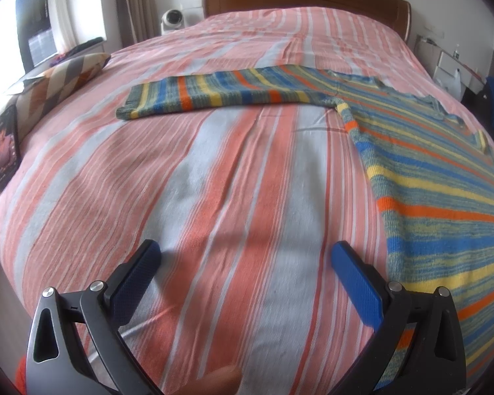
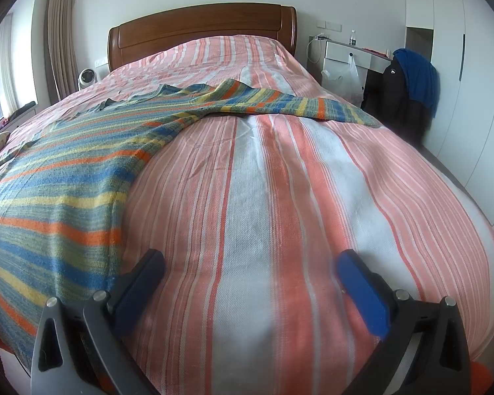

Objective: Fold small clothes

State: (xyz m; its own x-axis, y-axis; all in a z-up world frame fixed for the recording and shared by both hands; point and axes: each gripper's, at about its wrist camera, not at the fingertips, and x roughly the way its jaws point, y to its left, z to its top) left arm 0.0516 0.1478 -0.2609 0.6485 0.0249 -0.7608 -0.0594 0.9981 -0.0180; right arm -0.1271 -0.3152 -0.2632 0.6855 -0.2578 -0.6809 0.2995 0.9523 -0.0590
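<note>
Both empty and spread wide — left hand-held gripper [image 1: 246, 258], right hand-held gripper [image 2: 250, 268] — hovering over bare bed [image 2: 280, 197] beside the striped sweater [image 2: 59, 177]. Easy to pinch bedspread along with the knit hem — or drag the splayed sleeve [image 1: 214, 93] crooked.

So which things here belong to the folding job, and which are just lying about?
Part of the job:
- striped sweater, spread flat
- left gripper, open
- right gripper, open
- bed, the work surface

Just lying about:
- phone at the bed's edge
- patterned cushion
- white fan by the headboard
- blue garment over a chair
- plastic bag
</note>
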